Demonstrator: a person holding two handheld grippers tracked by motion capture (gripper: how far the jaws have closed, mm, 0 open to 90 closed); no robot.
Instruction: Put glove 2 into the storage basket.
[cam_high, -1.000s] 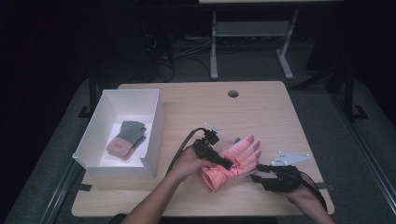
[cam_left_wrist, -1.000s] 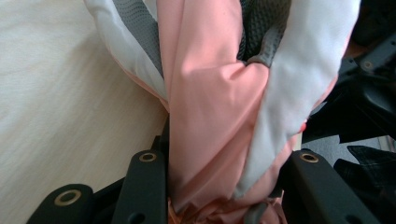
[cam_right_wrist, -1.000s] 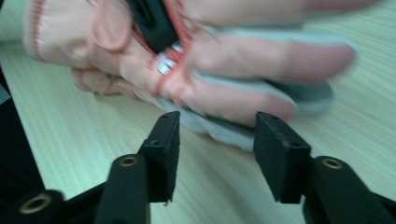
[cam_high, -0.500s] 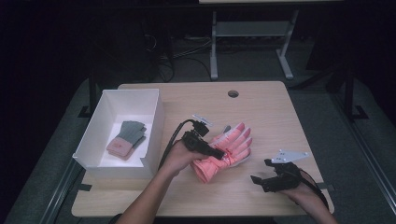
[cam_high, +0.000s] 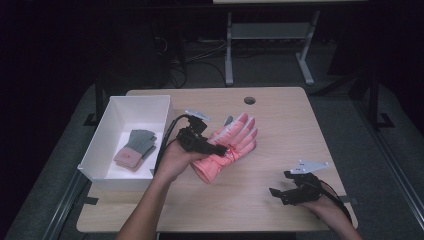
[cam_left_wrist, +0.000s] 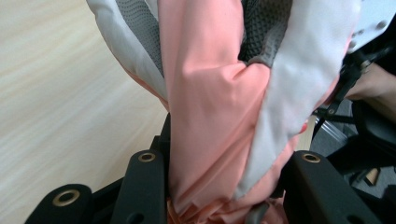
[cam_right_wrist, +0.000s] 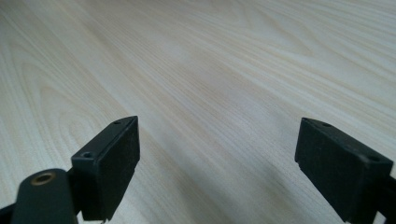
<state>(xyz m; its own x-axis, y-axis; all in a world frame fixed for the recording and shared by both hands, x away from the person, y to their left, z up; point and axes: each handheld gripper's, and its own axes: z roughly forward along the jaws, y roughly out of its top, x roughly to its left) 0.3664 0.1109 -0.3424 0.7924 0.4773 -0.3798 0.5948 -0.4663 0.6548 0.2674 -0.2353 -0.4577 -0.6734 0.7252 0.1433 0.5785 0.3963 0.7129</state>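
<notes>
A pink glove (cam_high: 227, 147) with grey-white fingertips hangs above the table's middle, its cuff bunched in my left gripper (cam_high: 220, 148), which is shut on it. In the left gripper view the pink and white fabric (cam_left_wrist: 210, 107) is wedged between the two black jaws of the left gripper (cam_left_wrist: 224, 163). My right gripper (cam_high: 278, 194) rests low near the front right of the table. Its jaws have just been opening, and the right gripper (cam_right_wrist: 217, 140) is open with bare wood between its jaws.
A white box (cam_high: 107, 130) stands at the table's left edge with a grey and pink glove (cam_high: 136, 149) lying inside. The wooden table (cam_high: 290, 130) has a round cable hole (cam_high: 249, 100) at the back. A metal stand is on the floor behind.
The left gripper has lifted the pink glove and carried it left, away from the right gripper. The right gripper stayed near the front right and its jaws spread wider.
</notes>
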